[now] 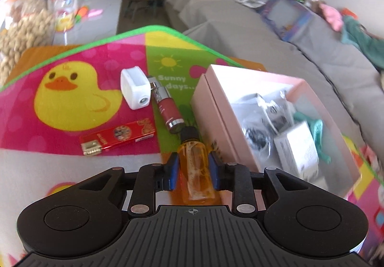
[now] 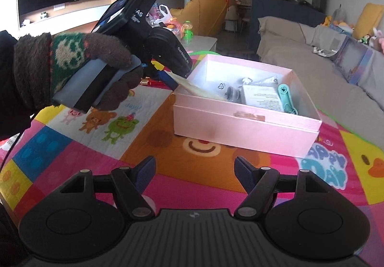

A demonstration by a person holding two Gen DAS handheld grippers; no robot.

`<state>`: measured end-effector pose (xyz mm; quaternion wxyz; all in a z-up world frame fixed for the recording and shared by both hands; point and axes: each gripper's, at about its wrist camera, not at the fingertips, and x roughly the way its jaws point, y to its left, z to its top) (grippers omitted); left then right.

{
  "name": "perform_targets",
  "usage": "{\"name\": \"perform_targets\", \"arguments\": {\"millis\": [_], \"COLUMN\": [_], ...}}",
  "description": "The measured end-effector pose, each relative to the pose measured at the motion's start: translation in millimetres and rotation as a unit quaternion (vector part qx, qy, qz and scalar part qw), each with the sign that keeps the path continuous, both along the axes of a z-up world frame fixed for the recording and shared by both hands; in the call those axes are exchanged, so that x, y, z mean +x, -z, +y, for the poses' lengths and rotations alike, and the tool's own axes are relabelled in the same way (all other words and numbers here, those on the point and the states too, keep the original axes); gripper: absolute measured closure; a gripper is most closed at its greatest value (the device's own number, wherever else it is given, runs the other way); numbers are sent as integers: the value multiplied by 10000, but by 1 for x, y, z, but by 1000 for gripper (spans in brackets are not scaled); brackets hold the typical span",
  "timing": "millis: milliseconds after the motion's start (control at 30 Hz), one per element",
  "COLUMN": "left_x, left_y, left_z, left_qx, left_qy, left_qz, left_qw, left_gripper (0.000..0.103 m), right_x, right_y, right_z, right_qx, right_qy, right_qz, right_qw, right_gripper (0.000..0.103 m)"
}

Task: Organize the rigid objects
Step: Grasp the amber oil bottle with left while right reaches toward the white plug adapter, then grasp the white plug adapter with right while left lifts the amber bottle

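Note:
My left gripper [image 1: 193,159] is shut on a small amber bottle [image 1: 195,166] with a black cap, its blue pads pressing both sides. It hovers by the left wall of the open pink box [image 1: 211,103]. In the right wrist view a gloved hand [image 2: 72,58] holds that gripper at the pink box's [image 2: 240,132] left edge, and the bottle [image 2: 192,88] pokes over the rim. On the mat lie a white sharpener-like block [image 1: 135,89], a red tube [image 1: 168,108] and a flat red pack [image 1: 117,137]. My right gripper [image 2: 194,163] is open and empty, in front of the box.
The box holds a small white carton [image 2: 260,96], a teal clip [image 2: 285,96] and bagged dark items [image 2: 230,91]. A colourful play mat [image 2: 72,142] covers the surface. A grey sofa [image 2: 312,46] with toys runs along the right; jars and toys [image 1: 64,3] crowd the far left.

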<state>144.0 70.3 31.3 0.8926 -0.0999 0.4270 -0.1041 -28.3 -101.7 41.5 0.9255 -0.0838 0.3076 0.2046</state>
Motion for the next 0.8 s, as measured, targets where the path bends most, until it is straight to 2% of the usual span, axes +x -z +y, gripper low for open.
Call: {"name": "perform_targets", "arguments": {"millis": [167, 300, 367, 433, 500, 533, 600, 700, 800], "left_x": [-42, -62, -63, -61, -63, -64, -67, -67, -64], "left_y": [-5, -7, -6, -4, -4, -4, -2, -1, 0], "left_z": [20, 43, 51, 55, 55, 54, 55, 59, 64], "left_qx": [527, 572, 445, 333, 385, 404, 335, 165, -33], "left_qy": [220, 104, 125, 234, 288, 300, 288, 207, 124], "left_qz": [-374, -484, -490, -491, -551, -584, -625, -609, -544], "left_qw": [9977, 9971, 9977, 9980, 9973, 9970, 9971, 9978, 9984], "left_gripper": [79, 81, 81, 81, 81, 81, 81, 81, 81], "right_x": [1, 19, 40, 73, 109, 132, 174, 225, 258], "right_y": [-18, -45, -62, -77, -88, -92, -91, -73, -46], "right_z": [10, 24, 36, 53, 71, 82, 104, 140, 175], "right_qx": [115, 351, 539, 739, 818, 801, 728, 434, -275], "right_qy": [-137, -248, -295, -277, -228, -199, -159, 28, 328], "right_qz": [-180, -278, -197, 87, 325, 476, 864, 1311, 1291], "right_qw": [9997, 9987, 9979, 9968, 9959, 9954, 9935, 9904, 9907], "right_gripper": [30, 30, 30, 30, 31, 36, 45, 50, 55]}}
